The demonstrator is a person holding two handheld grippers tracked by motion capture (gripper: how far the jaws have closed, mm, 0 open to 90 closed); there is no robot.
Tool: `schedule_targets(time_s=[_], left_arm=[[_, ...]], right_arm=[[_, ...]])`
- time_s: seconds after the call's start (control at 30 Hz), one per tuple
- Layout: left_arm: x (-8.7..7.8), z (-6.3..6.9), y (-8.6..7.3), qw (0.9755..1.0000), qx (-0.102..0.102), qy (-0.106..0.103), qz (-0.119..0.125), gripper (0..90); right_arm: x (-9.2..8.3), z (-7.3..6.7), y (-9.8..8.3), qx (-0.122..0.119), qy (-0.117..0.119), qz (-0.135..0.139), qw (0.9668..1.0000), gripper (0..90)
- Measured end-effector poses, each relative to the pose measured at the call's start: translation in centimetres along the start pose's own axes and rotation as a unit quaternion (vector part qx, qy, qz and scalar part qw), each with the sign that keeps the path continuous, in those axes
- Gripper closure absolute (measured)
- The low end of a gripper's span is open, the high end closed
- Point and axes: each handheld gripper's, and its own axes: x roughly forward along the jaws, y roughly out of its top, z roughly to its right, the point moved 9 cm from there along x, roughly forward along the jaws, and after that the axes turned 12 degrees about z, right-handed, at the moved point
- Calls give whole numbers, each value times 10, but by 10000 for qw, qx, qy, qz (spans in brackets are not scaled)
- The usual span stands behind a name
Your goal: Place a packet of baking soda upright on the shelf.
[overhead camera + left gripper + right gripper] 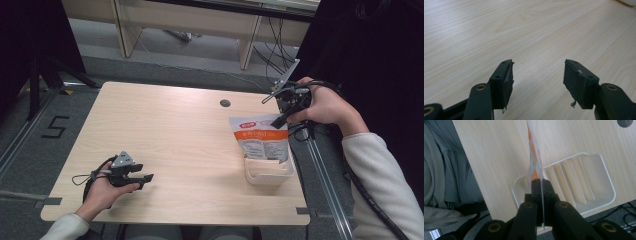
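A white and orange pouch [261, 136] stands upright with its lower end in a white slotted tray [270, 172] at the table's right side. My right gripper [280, 119] is shut on the pouch's top right corner. In the right gripper view the pouch [534, 157] shows edge-on, clamped between the black jaws of the right gripper [541, 185], above the tray [584, 182] and its dividers. My left gripper [145, 178] rests low over the table's front left, open, with nothing between its jaws. The left gripper [537, 77] stands over bare wood in its own view.
The wooden table [165, 135] has a round cable hole [225, 103] near its far edge. The tray sits close to the right edge and front right corner. Cables lie on the floor beyond and to the right.
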Motion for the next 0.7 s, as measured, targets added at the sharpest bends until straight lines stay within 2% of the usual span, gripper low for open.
schedule_targets(time_s=[0.2,0.27,0.33,0.47,0.57,0.6,0.7], left_arm=[[0,0,0,10000,4,-23,-14,400],[1,1,1,10000,-56,-39,33,399],[0,0,0,10000,-26,-32,5,398],[0,1,0,10000,-16,-32,9,398],[0,1,0,10000,-22,-33,7,398],[0,1,0,10000,-29,-33,9,398],[0,1,0,10000,-29,-34,10,398]], right_arm=[[1,1,-3,9,-10,-39,10000,900],[1,2,-5,8,-18,-46,10000,900],[0,3,-6,82,-34,-51,9999,900],[1,5,-8,37,8,-24,10000,900],[2,6,-9,75,-24,-54,10000,900],[1,7,-10,155,-86,-83,9998,900],[3,8,-11,52,-5,-50,10000,900]])
